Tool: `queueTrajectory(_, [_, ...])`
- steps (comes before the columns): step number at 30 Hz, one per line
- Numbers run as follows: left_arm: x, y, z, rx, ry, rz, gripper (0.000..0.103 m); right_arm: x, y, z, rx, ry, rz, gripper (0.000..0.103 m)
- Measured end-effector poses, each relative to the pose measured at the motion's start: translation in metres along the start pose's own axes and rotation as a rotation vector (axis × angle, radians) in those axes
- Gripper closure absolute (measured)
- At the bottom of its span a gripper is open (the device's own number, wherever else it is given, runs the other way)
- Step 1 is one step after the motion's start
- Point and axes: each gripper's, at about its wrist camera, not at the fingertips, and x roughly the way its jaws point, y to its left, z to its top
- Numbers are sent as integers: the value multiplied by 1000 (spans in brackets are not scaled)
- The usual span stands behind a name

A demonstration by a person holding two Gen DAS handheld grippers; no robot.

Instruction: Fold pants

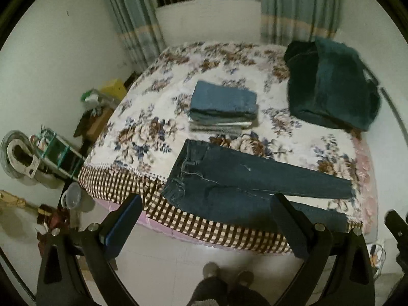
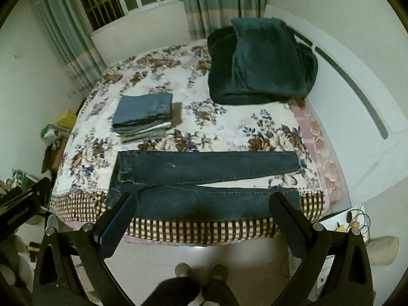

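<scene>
Dark blue jeans (image 1: pixel 244 178) lie flat along the near edge of the flowered bed (image 1: pixel 153 117), waist to the left, legs spread slightly and pointing right; they also show in the right wrist view (image 2: pixel 204 173). My left gripper (image 1: pixel 206 201) is open and empty, held above the near bed edge over the jeans' lower leg. My right gripper (image 2: pixel 201 201) is open and empty, held in front of the near leg. Neither touches the cloth.
A stack of folded jeans (image 1: pixel 221 107) sits mid-bed (image 2: pixel 142 117). A folded dark green blanket (image 1: pixel 331 89) lies at the far right (image 2: pixel 260 61). Cluttered boxes and containers (image 1: pixel 58 153) stand on the floor to the left. The person's feet (image 1: pixel 227 275) stand on the tiled floor.
</scene>
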Motion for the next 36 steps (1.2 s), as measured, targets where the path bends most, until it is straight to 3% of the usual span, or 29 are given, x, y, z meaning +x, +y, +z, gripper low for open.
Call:
queueTrajectory(6, [103,-32,29,-2,110,15,0,114,-26,36,87,93,-48,0])
queueTrajectory(13, [257,-67,76,7,261,33,0,286,-70,85,283,177,-177,0])
queueTrajectory(20, [425,-74,102,-60,428,129,0,460,-137,96,546,318,-255,0])
queueTrajectory(24, [515,-59,100,-159,549,181,0,545,-181,93,674,368,-321,0])
queueTrajectory(30, [601,-31,97,-390,647,215,0,630,-226,90,779,408,-406,0])
queueTrajectory(36, [625,-11,87,-503,655,295,0,679,-249,84,768,469,-487,0])
